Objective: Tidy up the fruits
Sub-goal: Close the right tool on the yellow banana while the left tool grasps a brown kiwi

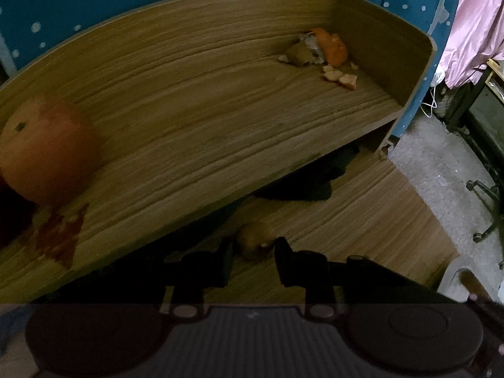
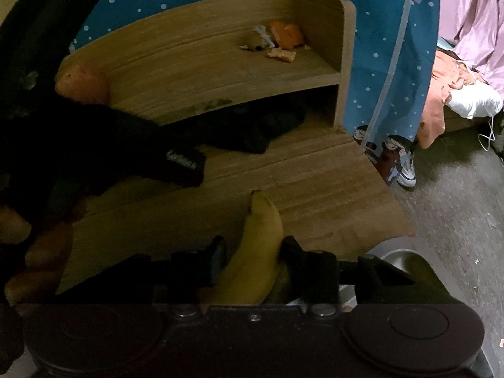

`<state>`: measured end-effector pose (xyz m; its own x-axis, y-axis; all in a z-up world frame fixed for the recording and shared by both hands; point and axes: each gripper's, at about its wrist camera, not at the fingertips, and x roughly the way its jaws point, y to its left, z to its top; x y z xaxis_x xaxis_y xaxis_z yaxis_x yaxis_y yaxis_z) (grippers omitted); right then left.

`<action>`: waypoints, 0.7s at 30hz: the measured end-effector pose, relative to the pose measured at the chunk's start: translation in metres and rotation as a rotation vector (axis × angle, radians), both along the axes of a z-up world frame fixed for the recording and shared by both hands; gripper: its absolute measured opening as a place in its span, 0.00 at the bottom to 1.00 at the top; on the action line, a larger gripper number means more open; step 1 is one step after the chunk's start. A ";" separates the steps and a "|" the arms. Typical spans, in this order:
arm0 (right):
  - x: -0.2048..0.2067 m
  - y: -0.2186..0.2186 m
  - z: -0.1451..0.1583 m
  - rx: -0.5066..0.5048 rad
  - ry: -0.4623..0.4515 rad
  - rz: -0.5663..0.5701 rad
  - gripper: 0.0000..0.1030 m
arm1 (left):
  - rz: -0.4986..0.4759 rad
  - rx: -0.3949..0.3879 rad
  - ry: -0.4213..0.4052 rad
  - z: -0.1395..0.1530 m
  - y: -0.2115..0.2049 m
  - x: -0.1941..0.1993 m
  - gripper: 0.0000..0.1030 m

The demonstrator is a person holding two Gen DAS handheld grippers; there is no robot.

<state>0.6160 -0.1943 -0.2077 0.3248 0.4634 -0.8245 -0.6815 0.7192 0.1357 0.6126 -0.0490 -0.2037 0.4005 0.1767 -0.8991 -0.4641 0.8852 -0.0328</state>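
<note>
Right gripper (image 2: 252,252) jaws pinch a banana (image 2: 256,252) above the tabletop (image 2: 330,195). Left gripper (image 1: 253,252) jaws spread around a kiwi (image 1: 255,239); apple (image 1: 47,151) on shelf (image 1: 204,110) up-left.

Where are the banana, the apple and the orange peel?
banana (image 2: 256,252): right wrist view, middle of its body.
apple (image 1: 47,151): left wrist view, its rounded front.
orange peel (image 1: 334,47): left wrist view, the big piece.
</note>
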 end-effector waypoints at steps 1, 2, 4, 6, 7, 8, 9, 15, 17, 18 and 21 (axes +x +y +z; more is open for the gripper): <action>0.001 0.001 0.000 0.001 0.000 0.001 0.39 | 0.002 -0.001 0.004 0.000 0.000 -0.003 0.30; 0.001 0.002 0.000 0.000 0.001 0.002 0.39 | 0.004 -0.001 0.007 0.000 0.000 -0.006 0.30; 0.002 0.003 -0.001 -0.011 0.005 0.001 0.41 | 0.014 -0.004 0.014 0.003 0.002 -0.015 0.30; 0.002 0.002 -0.002 -0.011 0.012 0.001 0.42 | 0.029 -0.008 0.017 0.004 0.003 -0.023 0.30; 0.001 0.003 -0.001 -0.013 0.013 0.001 0.43 | 0.035 -0.012 0.018 0.004 0.004 -0.026 0.30; 0.000 0.003 -0.001 -0.016 0.016 -0.001 0.44 | 0.041 -0.016 0.017 0.004 0.005 -0.031 0.30; -0.001 0.003 -0.001 -0.018 0.019 -0.002 0.45 | 0.045 -0.018 0.018 0.004 0.006 -0.035 0.30; -0.006 0.005 -0.001 -0.032 0.008 -0.008 0.46 | 0.046 -0.028 0.021 0.008 0.002 -0.049 0.30; -0.008 0.006 -0.001 -0.037 -0.003 -0.008 0.46 | 0.044 -0.030 0.020 0.009 -0.001 -0.054 0.30; -0.009 0.006 -0.002 -0.041 -0.009 -0.006 0.46 | 0.044 -0.031 0.019 0.010 -0.002 -0.058 0.30; -0.012 0.007 -0.003 -0.047 -0.028 -0.011 0.46 | 0.047 -0.035 0.015 0.013 -0.003 -0.065 0.30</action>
